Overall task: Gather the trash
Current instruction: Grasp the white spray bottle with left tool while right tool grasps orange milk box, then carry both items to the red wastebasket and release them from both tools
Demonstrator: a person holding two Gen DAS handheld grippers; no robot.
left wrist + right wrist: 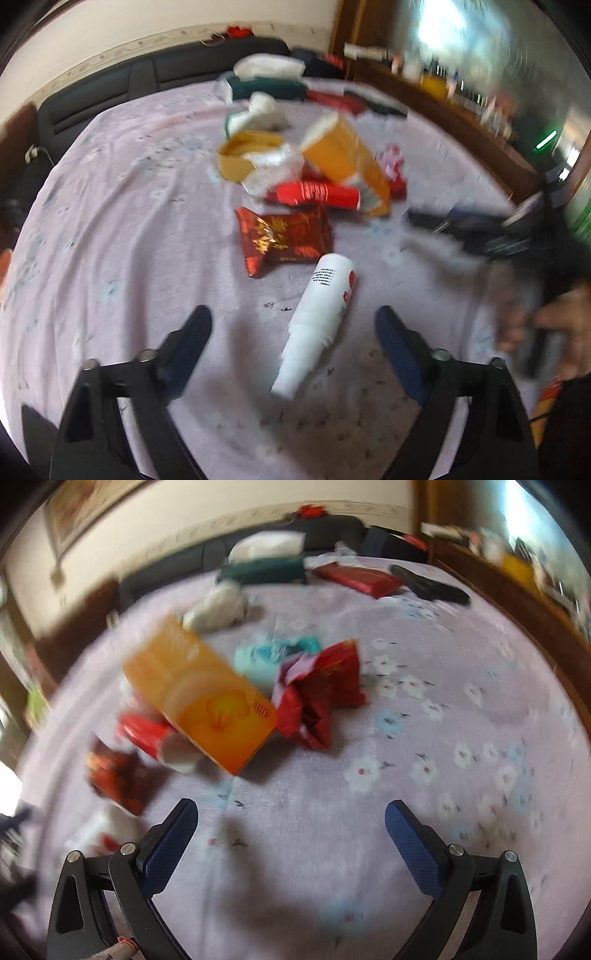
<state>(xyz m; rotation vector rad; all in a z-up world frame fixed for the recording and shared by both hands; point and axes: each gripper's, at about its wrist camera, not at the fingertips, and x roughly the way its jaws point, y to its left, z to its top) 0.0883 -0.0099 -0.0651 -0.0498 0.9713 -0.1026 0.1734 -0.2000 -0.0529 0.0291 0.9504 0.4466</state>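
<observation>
Left gripper [293, 325] spread, empty, straddling white spray bottle [317, 325].
Bottle's long axis runs fore-aft between the pads, untouched; right gripper [291, 819] farther off, unclenched.

Left wrist: we look steeply down, close over the bedspread [110, 221].
Right wrist: likewise.
Shared: orange carton [343, 158] [199, 694].

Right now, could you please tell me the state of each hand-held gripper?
Left hand-held gripper: open, holding nothing; the white bottle lies untouched between its fingers.
Right hand-held gripper: open, empty, above bare cloth.
</observation>
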